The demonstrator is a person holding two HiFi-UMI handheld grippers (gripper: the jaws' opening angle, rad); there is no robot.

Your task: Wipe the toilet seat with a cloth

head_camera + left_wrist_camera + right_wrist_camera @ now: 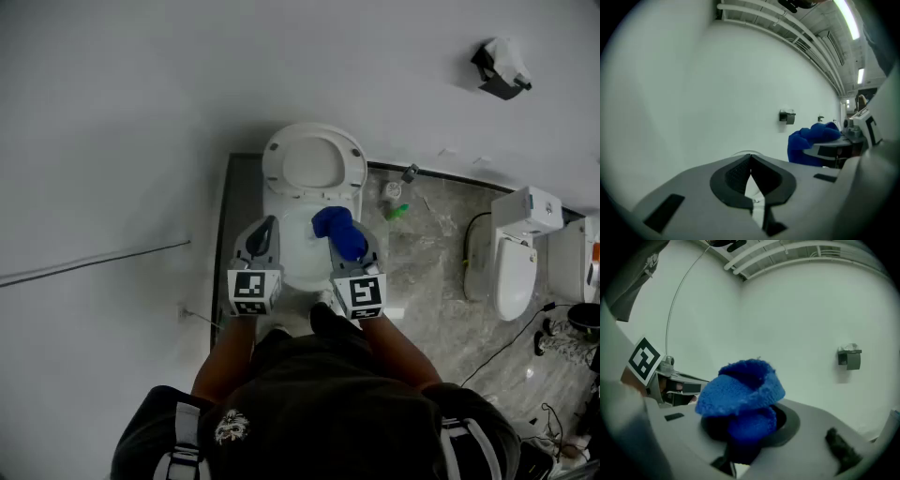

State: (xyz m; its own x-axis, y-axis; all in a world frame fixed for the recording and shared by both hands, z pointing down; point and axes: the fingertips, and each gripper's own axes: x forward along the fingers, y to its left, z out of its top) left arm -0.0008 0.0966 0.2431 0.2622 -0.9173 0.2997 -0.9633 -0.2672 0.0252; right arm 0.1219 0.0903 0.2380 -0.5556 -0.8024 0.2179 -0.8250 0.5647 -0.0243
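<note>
A white toilet stands against the wall with its lid raised. Both grippers hover over the bowl. My right gripper is shut on a bunched blue cloth, which bulges out over its jaws in the right gripper view as the blue cloth. My left gripper is at the bowl's left side, shut with nothing between its jaws. In the left gripper view its pads meet at the tips, and the cloth shows to the right.
A paper dispenser hangs on the wall at the upper right. A second toilet stands to the right on the marble floor. A green bottle and small items lie by the wall. Cables trail at the lower right.
</note>
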